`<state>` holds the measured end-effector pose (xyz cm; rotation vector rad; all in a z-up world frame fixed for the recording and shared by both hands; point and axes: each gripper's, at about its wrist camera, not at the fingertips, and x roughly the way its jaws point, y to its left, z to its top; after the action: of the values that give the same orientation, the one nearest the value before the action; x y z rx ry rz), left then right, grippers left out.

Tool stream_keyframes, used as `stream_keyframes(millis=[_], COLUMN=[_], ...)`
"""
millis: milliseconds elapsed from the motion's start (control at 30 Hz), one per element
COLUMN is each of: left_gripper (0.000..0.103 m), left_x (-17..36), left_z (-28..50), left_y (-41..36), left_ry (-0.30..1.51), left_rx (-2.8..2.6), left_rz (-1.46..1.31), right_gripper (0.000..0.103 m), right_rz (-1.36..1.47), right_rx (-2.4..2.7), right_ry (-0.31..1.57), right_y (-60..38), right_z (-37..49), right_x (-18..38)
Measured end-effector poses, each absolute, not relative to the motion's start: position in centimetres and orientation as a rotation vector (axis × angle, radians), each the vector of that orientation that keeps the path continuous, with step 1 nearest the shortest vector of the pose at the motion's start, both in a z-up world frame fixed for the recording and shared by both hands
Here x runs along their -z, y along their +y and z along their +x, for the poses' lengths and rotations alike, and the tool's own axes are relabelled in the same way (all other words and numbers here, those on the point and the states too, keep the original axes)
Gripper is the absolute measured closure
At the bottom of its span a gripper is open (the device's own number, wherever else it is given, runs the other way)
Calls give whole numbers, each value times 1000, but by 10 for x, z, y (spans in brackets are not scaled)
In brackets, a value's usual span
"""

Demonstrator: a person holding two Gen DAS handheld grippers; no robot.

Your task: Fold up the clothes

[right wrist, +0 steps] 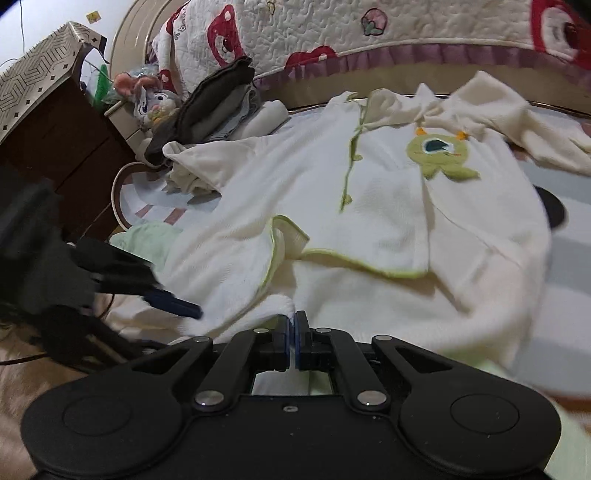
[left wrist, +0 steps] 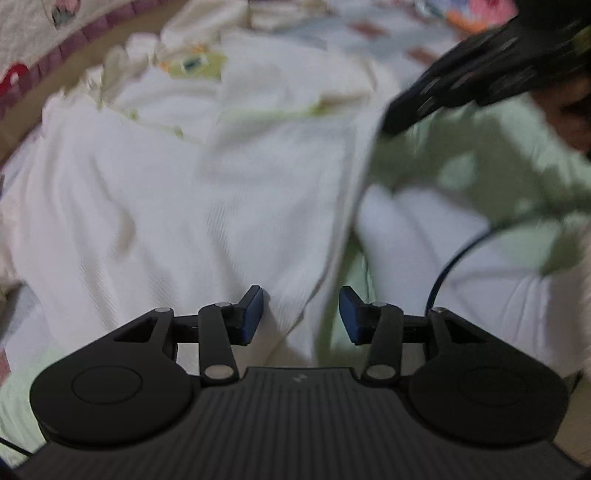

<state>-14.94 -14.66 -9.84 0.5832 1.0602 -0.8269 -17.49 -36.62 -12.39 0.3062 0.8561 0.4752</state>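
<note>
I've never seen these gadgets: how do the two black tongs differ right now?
The left tongs stand open, blue pads apart, nothing pinched; the cream fleece garment with green trim lies just beyond them. The right tongs are shut on that garment's near edge, pads nearly touching. Both are black with blue pads.

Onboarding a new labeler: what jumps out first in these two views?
A big cream garment spread across the bed fills both views, with a green cartoon patch on its chest. The right gripper is shut on the garment's near edge at the bottom of its own view, while the left gripper hangs open over the cloth. A quilt with red bears runs along the back.
</note>
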Motion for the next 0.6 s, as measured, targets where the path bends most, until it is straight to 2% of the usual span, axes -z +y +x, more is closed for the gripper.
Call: stream_keyframes(millis=[133,200,333,367,433,467,500,533,600], left_gripper=[59,96,96,97,97,97,97,97,97], left_x=[108,105,92,88,81,80,79,80,84], left_z=[-142,-140,-133,-130,-133,-136,-138,-139,-142], left_y=[-141,-136,-117,-111,-104,-102,-99,-99,-101], left_ry=[1087,1090,1085,1082,1064,1068,1073,1079,1093], left_rx=[784,785,711,687,694,711,729,742,762], left_rz=[578,555,442,409,369,347,324,312,315], right_gripper=[99,99,98,94,93,84,70,66,65], right_rz=[385,410,355,329,300,312,330,351,344], right_rx=[-455,-470,-481,-475,-445,-407,-353,-285,-136], right_ry=[890,913,918,905,879,864,854,847,854], right_y=[-377,-378,-379,-380,-386,-395,-404,-415,-432], right_z=[-187,-187,-184,-184,-180,-178,-173,-168,-155], right_x=[136,142,137,132,123,120,119,120,123])
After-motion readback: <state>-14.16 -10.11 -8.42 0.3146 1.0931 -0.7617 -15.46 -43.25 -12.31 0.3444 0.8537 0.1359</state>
